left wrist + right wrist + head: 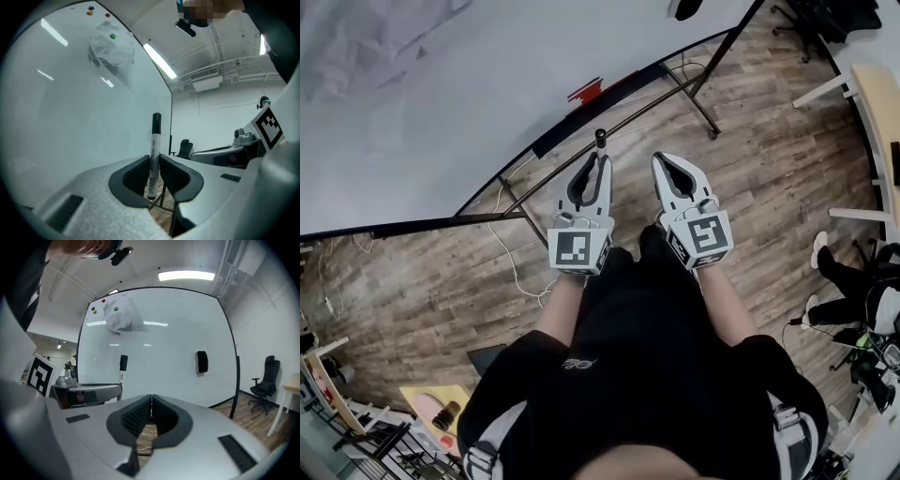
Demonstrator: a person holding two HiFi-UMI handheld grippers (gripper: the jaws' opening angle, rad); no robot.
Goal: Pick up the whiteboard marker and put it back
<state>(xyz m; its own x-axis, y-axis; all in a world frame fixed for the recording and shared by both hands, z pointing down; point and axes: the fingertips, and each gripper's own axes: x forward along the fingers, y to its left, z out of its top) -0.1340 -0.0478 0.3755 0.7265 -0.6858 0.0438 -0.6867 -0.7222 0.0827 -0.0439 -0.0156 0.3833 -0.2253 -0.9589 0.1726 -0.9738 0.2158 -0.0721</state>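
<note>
Item 1: whiteboard marker (154, 145), upright, black cap uppermost, clenched between the jaws of my left gripper (599, 159), close before the whiteboard (441, 94). Item 2: my right gripper (151, 405), jaws pressed together, holding nothing. Item 3: black eraser (202, 361), stuck on the whiteboard.
</note>
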